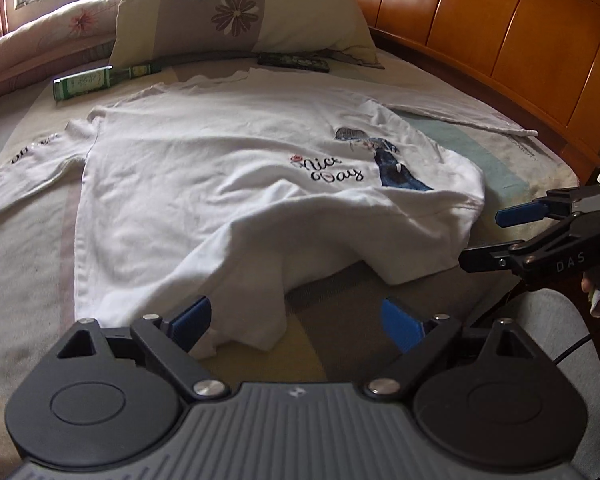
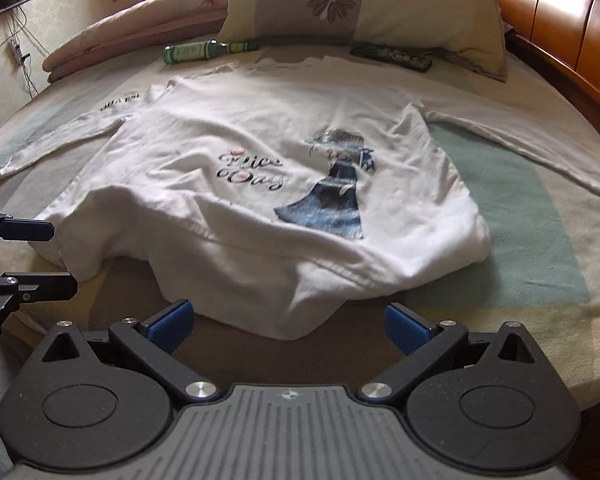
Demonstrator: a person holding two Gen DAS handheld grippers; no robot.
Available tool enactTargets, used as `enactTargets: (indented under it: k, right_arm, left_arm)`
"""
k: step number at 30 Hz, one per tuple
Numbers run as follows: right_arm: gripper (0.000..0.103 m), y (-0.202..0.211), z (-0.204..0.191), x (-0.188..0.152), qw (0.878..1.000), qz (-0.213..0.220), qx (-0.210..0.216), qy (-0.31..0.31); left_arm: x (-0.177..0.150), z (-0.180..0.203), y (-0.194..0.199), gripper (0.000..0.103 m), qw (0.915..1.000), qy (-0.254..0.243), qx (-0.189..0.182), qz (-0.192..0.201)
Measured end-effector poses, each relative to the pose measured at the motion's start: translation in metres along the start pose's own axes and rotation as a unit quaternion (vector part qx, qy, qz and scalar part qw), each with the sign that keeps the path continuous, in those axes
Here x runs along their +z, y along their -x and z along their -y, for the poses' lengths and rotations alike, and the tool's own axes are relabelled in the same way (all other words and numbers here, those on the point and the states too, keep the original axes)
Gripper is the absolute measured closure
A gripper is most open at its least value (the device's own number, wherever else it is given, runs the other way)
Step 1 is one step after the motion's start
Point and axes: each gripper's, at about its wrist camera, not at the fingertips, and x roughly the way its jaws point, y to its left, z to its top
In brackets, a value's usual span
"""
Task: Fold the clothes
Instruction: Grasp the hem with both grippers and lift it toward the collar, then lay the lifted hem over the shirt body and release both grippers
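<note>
The white shirt [image 2: 260, 184] lies print-up in the middle of the bed [image 2: 540, 208], sleeves spread left and right, its near hem bunched and humped up; the left gripper [image 1: 296, 320] and right gripper [image 2: 288, 320] both hang over that near edge with jaws wide apart, holding nothing; a green bottle [image 2: 208, 50] and a remote [image 2: 392, 56] sit by the far pillow [image 2: 364, 4]. Likely trouble: pinching only the top layer of that crumpled hem, so the fold comes out lopsided.

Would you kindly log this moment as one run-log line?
shirt: flat on bed, hem rumpled | left gripper: open, empty | right gripper: open, empty
</note>
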Motion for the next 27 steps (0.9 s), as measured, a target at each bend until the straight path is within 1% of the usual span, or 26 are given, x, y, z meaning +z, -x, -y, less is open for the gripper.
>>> enactTargets:
  k: [3,6,8,10,13,16,18,21,24,27]
  right_arm:
    - [0.0,-0.004,-0.009,-0.001,1.0,-0.007,0.004,-0.001]
    - [0.0,-0.011,-0.015,0.001,1.0,-0.021,0.018,-0.001]
    - [0.0,-0.022,-0.016,0.002,0.999,-0.034,0.018,-0.003]
    - [0.0,-0.028,-0.016,0.004,0.999,-0.031,0.01,0.001]
    - [0.0,-0.036,-0.01,0.022,1.0,-0.026,-0.002,0.008]
    - [0.0,-0.038,0.002,0.049,1.0,-0.004,0.003,0.005]
    - [0.0,-0.044,0.011,0.068,1.0,0.01,0.007,0.005]
    - [0.0,-0.066,0.017,0.093,1.0,0.019,0.009,0.006]
    - [0.0,-0.092,0.024,0.113,1.0,0.026,0.0,0.001]
    - [0.0,-0.108,0.03,0.125,1.0,0.02,0.007,-0.023]
  left_arm:
    - [-0.008,-0.007,-0.004,0.011,0.9999,0.013,-0.007,-0.004]
    - [-0.01,-0.011,-0.009,0.011,0.9997,0.017,-0.014,-0.009]
    - [-0.008,-0.015,-0.012,0.011,0.9996,0.016,-0.019,-0.011]
    - [-0.002,-0.022,-0.017,0.011,0.9996,0.018,-0.018,-0.013]
    - [0.016,-0.04,-0.024,0.011,0.9993,0.034,-0.009,-0.012]
    - [0.038,-0.055,-0.032,0.011,0.9997,0.022,0.006,-0.001]
    - [0.052,-0.065,-0.043,0.011,0.9997,0.006,0.025,-0.002]
    - [0.072,-0.081,-0.067,0.011,0.9991,0.005,0.042,-0.008]
    - [0.086,-0.09,-0.085,0.011,0.9984,0.002,0.056,-0.007]
    - [0.093,-0.089,-0.088,0.011,0.9985,0.0,0.054,-0.004]
